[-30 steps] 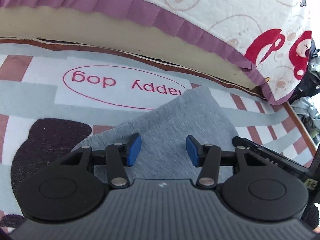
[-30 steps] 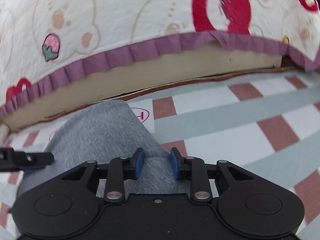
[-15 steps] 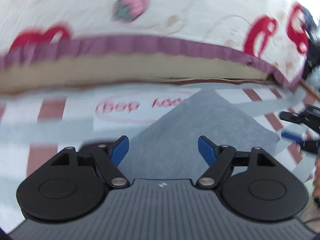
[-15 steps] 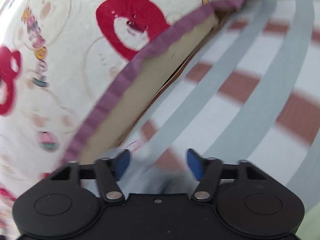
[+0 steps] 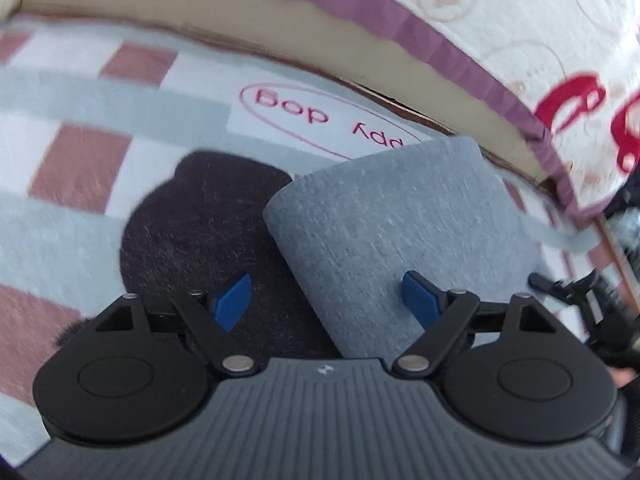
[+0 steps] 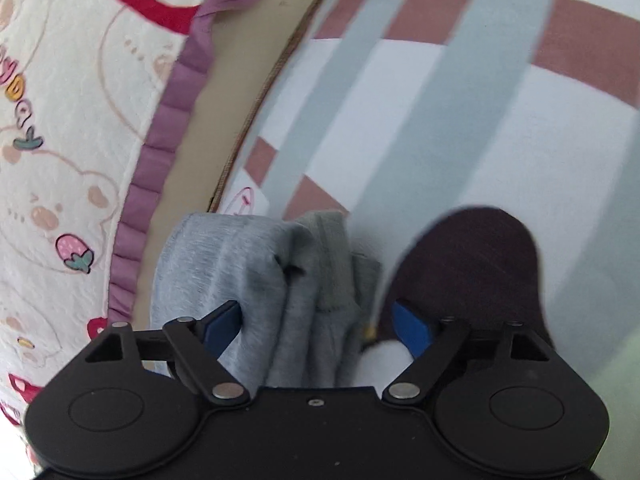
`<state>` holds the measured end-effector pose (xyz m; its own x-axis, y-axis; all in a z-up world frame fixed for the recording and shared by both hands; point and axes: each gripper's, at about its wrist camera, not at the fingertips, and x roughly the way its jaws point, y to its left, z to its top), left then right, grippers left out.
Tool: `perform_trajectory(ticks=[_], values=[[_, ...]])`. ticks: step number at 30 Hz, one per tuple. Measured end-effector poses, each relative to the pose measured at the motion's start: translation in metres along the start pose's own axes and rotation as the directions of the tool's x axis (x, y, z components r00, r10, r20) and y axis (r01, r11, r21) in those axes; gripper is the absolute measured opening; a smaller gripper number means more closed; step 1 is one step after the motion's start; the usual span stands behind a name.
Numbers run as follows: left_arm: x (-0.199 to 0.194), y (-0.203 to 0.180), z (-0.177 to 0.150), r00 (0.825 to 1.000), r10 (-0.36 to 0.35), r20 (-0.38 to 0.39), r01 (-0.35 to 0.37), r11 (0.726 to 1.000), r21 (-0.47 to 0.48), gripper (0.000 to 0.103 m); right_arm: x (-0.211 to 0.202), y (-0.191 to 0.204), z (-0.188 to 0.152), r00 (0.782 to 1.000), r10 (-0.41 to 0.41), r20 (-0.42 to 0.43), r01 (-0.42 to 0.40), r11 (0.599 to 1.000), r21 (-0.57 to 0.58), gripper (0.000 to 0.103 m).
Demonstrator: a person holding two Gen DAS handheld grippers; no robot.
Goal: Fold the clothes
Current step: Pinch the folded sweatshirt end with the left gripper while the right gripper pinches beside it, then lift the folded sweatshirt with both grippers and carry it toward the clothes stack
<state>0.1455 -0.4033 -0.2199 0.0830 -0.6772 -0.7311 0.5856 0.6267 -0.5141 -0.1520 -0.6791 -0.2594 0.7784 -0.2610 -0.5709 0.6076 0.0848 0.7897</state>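
Observation:
A grey folded garment (image 5: 400,224) lies on the checked mat, next to the bed edge. My left gripper (image 5: 326,300) is open, its blue fingers spread above the garment's near-left edge. In the right wrist view the same garment (image 6: 260,280) shows as a bunched stack of grey layers with a darker waistband. My right gripper (image 6: 316,326) is open, with the garment's near end between its spread fingers, not pinched. The right gripper's black frame (image 5: 576,296) shows at the far right of the left wrist view.
A dark brown furry patch (image 5: 200,232) of the mat lies left of the garment, and shows in the right wrist view (image 6: 480,264). A bed with a strawberry-print quilt (image 6: 72,120) and purple frill (image 5: 420,40) borders the mat. "Happy dog" lettering (image 5: 320,120) lies behind the garment.
Both grippers opened wider. The right gripper let go of the garment, swung round and now faces its end. The left gripper shifted left over the garment's edge.

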Motion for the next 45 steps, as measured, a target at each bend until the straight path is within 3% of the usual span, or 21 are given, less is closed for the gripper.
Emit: perform_trajectory(ticks=[6,8,11,12,16,19,21,25,28,29,30,31,35,38,42,44,45], values=[[0.022,0.033,0.002,0.989,-0.15,0.014,0.15,0.968,-0.203,0.083,0.006,0.013,-0.002,0.998,0.038,0.047,-0.033,0.993,-0.118,0.062],[0.027,0.032,0.006,0.987,-0.151,0.053,0.159,0.97,-0.185,0.084,0.004,0.026,-0.003,0.996,0.036,0.082,-0.018,0.977,-0.214,0.059],[0.034,0.019,0.012,0.99,-0.12,0.079,0.127,0.988,-0.086,0.085,0.005,0.039,-0.002,0.992,0.035,0.119,0.002,0.955,-0.298,0.058],[0.036,0.015,0.014,0.99,-0.115,0.08,0.121,0.99,-0.068,0.084,0.006,0.037,0.001,0.993,0.035,0.116,-0.001,0.959,-0.285,0.058],[0.024,0.007,0.013,0.975,-0.173,0.137,0.168,0.985,0.047,0.061,0.004,0.025,0.011,0.996,0.002,0.088,0.011,0.989,-0.148,0.063],[0.021,0.012,0.014,0.975,-0.179,0.128,0.175,0.984,0.043,0.058,0.003,0.024,0.01,0.998,0.001,0.06,0.006,0.993,-0.118,0.071],[0.027,0.014,0.015,0.98,-0.162,0.118,0.161,0.987,0.019,0.06,0.005,0.023,0.008,1.0,0.009,0.027,-0.006,0.995,-0.104,0.074],[0.04,0.017,0.02,0.979,-0.186,0.086,0.189,0.982,-0.027,0.075,0.02,0.013,0.008,0.993,0.08,-0.082,-0.083,0.996,-0.025,0.081],[0.051,0.016,0.027,0.974,-0.218,0.062,0.223,0.972,-0.071,0.093,0.028,0.012,0.013,0.989,0.123,-0.088,-0.126,0.992,-0.026,0.083],[0.054,0.016,0.029,0.972,-0.229,0.054,0.233,0.969,-0.086,0.094,0.032,0.016,0.014,0.989,0.121,-0.082,-0.126,0.99,-0.057,0.083],[0.055,0.008,0.03,0.979,-0.2,0.04,0.201,0.979,-0.028,0.094,0.035,0.021,0.015,0.99,0.119,-0.072,-0.125,0.988,-0.091,0.083],[0.054,-0.006,0.028,0.989,-0.142,0.045,0.139,0.988,0.071,0.085,0.035,0.026,0.013,0.991,0.118,-0.056,-0.124,0.984,-0.127,0.075],[0.035,-0.038,0.011,0.99,-0.044,0.136,0.002,0.956,0.293,0.051,0.022,0.046,0.011,0.988,0.154,-0.009,-0.15,0.952,-0.268,0.061],[0.02,-0.056,0.002,0.984,-0.001,0.178,-0.073,0.91,0.408,0.047,0.015,0.062,0.006,0.979,0.199,-0.048,-0.202,0.902,-0.382,0.06],[-0.006,-0.059,-0.008,0.969,-0.007,0.247,-0.102,0.899,0.426,0.046,0.008,0.064,0.009,0.958,0.27,-0.096,-0.285,0.875,-0.391,0.059],[-0.027,-0.06,-0.014,0.955,-0.005,0.298,-0.133,0.886,0.443,0.046,0.007,0.065,0.007,0.938,0.319,-0.137,-0.348,0.864,-0.365,0.059],[-0.034,-0.056,-0.015,0.952,0.002,0.307,-0.14,0.893,0.429,0.047,0.009,0.067,0.004,0.927,0.338,-0.162,-0.374,0.859,-0.35,0.06]])
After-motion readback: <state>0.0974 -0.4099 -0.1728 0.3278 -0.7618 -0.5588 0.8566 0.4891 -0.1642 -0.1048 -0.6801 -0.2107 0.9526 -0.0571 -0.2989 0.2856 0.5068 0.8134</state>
